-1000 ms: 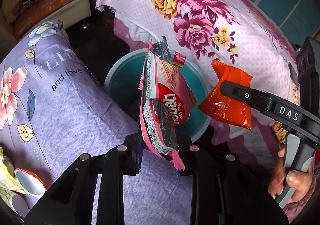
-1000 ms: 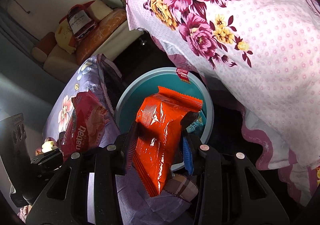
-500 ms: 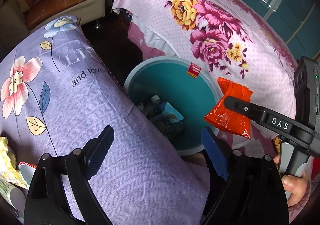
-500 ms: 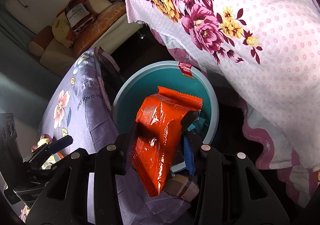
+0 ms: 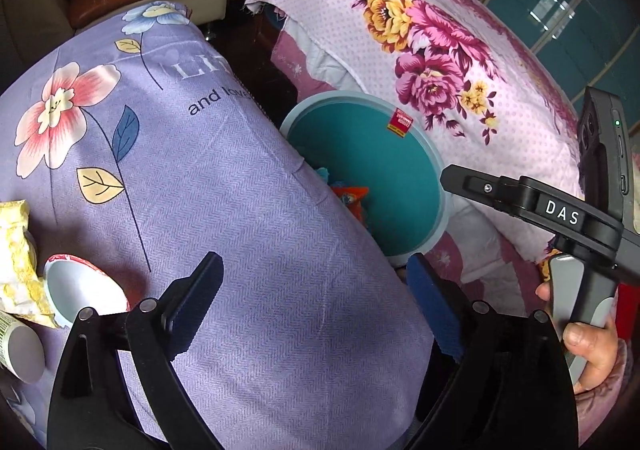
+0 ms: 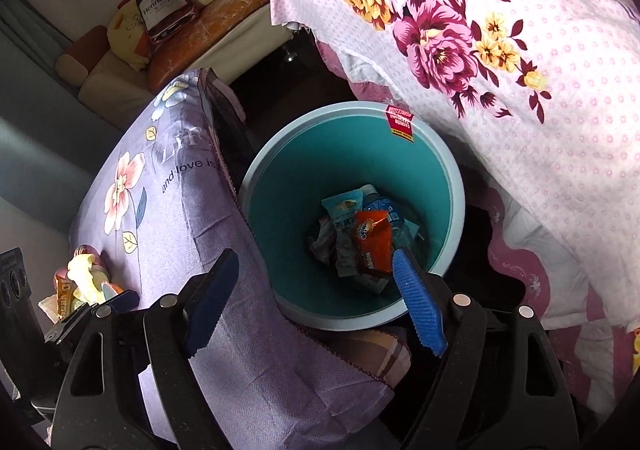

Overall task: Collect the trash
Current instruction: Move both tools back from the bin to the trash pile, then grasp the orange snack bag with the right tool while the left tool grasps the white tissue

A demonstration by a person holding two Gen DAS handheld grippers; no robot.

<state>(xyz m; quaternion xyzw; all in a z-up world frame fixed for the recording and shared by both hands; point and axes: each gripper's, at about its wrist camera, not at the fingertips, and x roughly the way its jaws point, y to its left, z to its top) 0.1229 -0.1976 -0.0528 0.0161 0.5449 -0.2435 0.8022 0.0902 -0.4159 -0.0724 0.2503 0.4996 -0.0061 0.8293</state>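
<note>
With both sets of jaws spread apart and empty, my right gripper [image 6: 316, 306] hangs over the teal bin [image 6: 448, 166], my left gripper [image 5: 316, 302] over the purple-clothed desk [image 5: 224, 186] beside it. Down in the bin's bottom, the orange wrapper [image 6: 372, 242] lies on other trash [image 6: 340, 214].

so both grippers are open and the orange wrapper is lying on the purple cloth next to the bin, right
Not quite. Both the left gripper and right gripper are open, but the orange wrapper lies inside the teal bin, on the other trash, as the right wrist view shows.
</note>
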